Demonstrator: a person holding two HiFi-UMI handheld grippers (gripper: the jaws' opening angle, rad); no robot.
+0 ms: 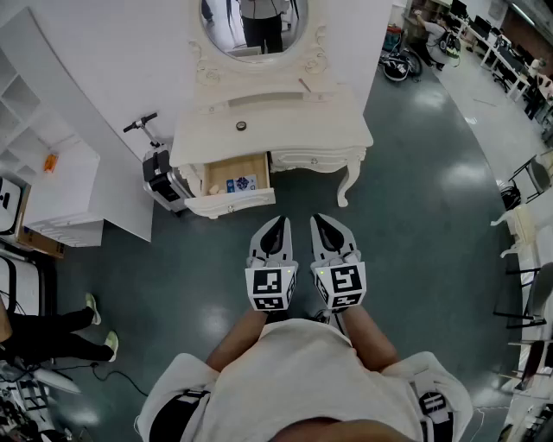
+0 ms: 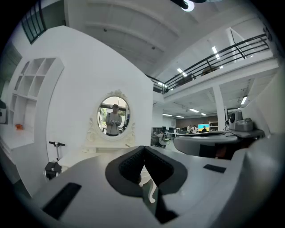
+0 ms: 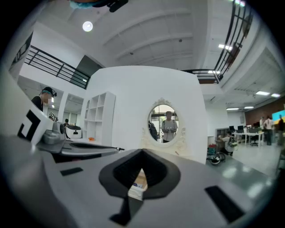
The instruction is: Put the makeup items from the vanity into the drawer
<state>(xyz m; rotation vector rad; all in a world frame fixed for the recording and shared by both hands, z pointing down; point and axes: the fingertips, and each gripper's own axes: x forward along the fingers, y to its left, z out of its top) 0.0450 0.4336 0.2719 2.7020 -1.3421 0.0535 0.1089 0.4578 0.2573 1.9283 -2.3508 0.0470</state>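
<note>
Vanity [image 1: 294, 129] in white stands against the wall ahead, its oval mirror [image 1: 255, 26] rising from the back edge. From its front left, the drawer [image 1: 232, 203] is pulled well out, so that part looks done. The person is a little way back from the front edge and holds both tools side by side close to the body, pointing at the vanity.

The left gripper [image 1: 273, 231] has its jaws pressed together with nothing between them. The right gripper [image 1: 328, 229] is the same, tips meeting and empty.

A blue-and-white box [image 1: 241, 183] and a pale item [image 1: 213, 188] beside it already lie in the drawer. Two makeup things seem left on the top. A thin stick [image 1: 304, 85] lies near the back edge, right of centre, close to the mirror's foot. A small dark round piece [image 1: 241, 126] sits left of centre, mid-depth, almost above the drawer.

The step in hand reads as the approach. To do it well, I would walk up to the front edge first and spread one gripper's jaws before reaching. The round piece is the nearer pick. It is low and small, so the pads should come down on either side and close gently, lest it skid. The stick likely wants gripping across its width.
</note>
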